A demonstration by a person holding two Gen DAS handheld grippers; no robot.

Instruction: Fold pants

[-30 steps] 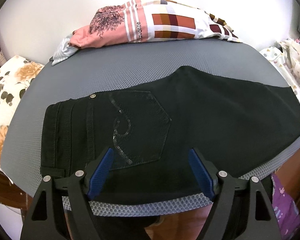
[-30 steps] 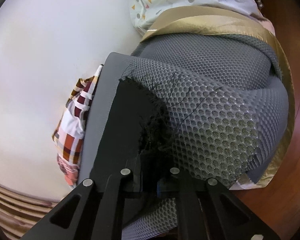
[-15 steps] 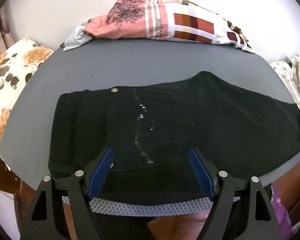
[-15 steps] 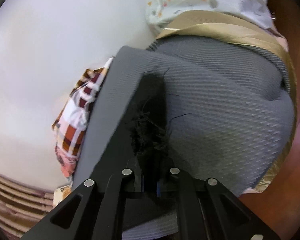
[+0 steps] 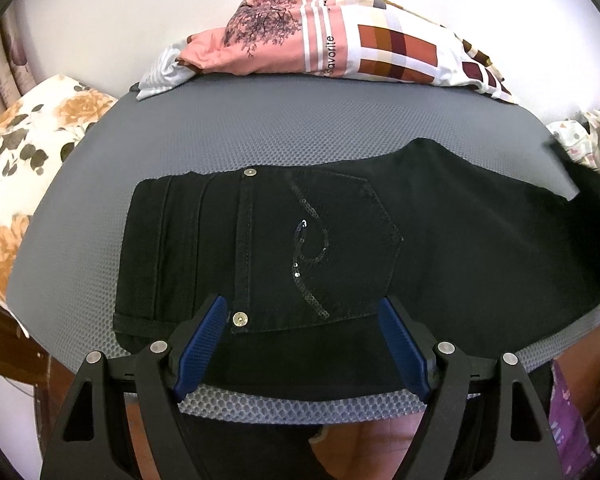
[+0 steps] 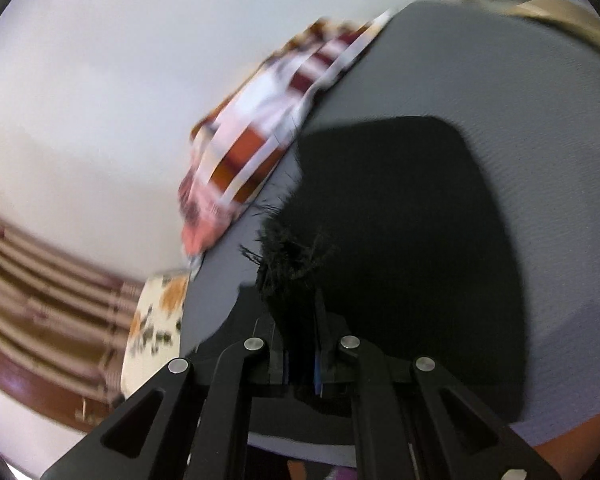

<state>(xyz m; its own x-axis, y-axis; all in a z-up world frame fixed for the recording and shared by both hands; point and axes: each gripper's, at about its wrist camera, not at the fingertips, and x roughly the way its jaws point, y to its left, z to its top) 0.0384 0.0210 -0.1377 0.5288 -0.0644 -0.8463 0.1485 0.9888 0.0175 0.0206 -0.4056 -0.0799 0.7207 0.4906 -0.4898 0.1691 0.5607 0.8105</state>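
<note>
- Two handheld grippers frame a pair of black pants (image 5: 340, 248) spread across a grey mesh pad (image 5: 260, 136)
- Nearest the lens in the left wrist view, the left gripper (image 5: 302, 344) hangs with its blue pads (image 5: 202, 346) spread wide over the near edge of the pants, nothing between them
- Just beyond those pads lies the waistband end, at the left of the pad, with a metal rivet (image 5: 240, 319) beside the left pad and a back pocket (image 5: 332, 248) stitched with a sequin curl facing up
- To the right, the leg runs flat toward the pad's right edge, where its far end lifts off the surface
- In the blurred right wrist view, the right gripper (image 6: 300, 356) is pressed together on the frayed hem (image 6: 288, 264) of that leg, holding it above the rest of the pants (image 6: 400, 240)
- Farther back, a pink and plaid cloth bundle (image 5: 328, 48) sits along the pad's far edge, against a white wall (image 5: 120, 8)
- At the far left, a floral cushion (image 5: 24, 160) rests beside the pad; at the far right, patterned pale fabric (image 5: 596, 136) shows past the raised leg
</note>
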